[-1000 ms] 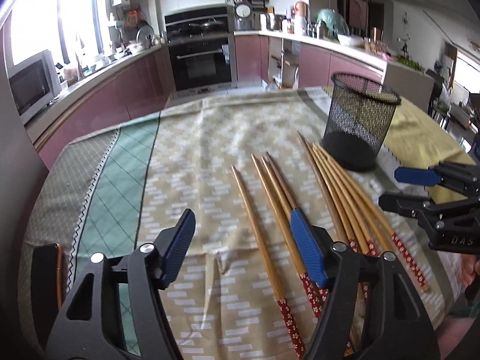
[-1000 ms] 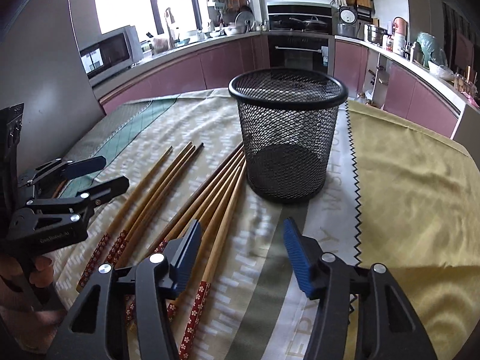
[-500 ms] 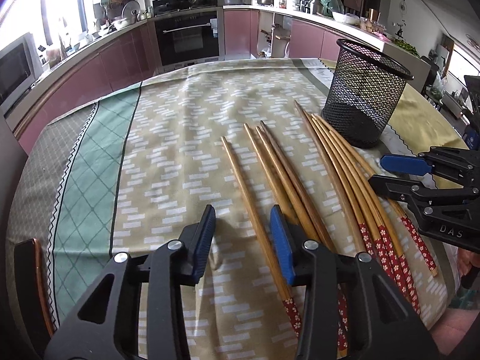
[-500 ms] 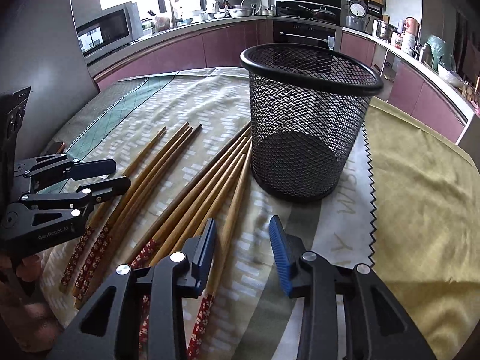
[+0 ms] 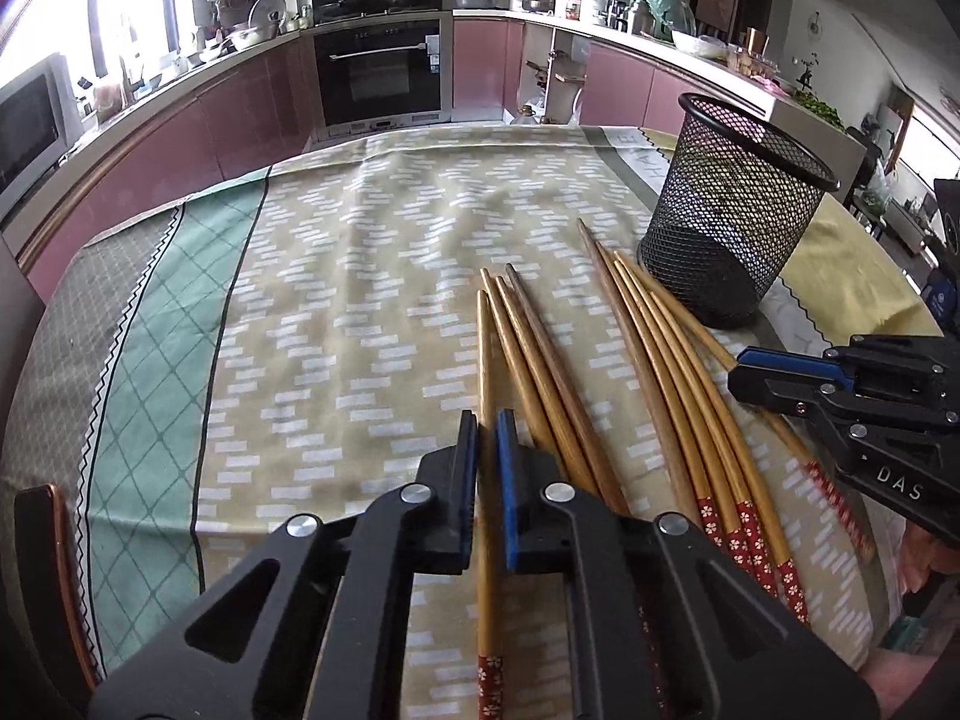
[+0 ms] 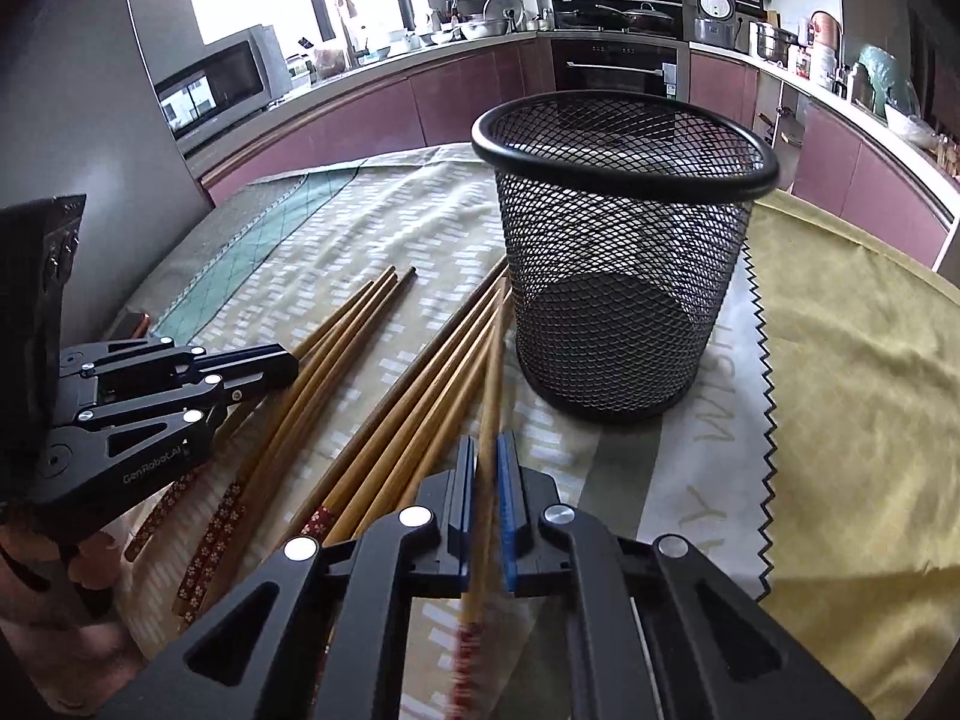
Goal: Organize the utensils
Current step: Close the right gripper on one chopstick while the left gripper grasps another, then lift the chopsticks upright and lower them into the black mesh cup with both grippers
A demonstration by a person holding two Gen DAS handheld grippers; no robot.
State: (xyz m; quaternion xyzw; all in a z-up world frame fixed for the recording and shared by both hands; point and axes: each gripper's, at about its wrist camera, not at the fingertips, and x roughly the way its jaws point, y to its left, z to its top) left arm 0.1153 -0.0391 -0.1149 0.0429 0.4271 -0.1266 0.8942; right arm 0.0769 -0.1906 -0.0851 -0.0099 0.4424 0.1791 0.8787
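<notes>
Several wooden chopsticks with red flowered ends lie in two bunches on the tablecloth, the left bunch and the right bunch. My left gripper is closing and its pads press the leftmost chopstick. My right gripper is closing too, shut on the rightmost chopstick, which lies beside the black mesh cup. The cup stands upright and looks empty. Each gripper shows in the other's view: the right gripper, the left gripper.
A patterned tablecloth covers the round table, with a yellow cloth on the right. A chair back stands at the near left edge. Kitchen counters and an oven run behind the table.
Both grippers went from wide open to shut, each on one chopstick. The left gripper also moved right and down onto the leftmost chopstick, which now angles toward its neighbours.
</notes>
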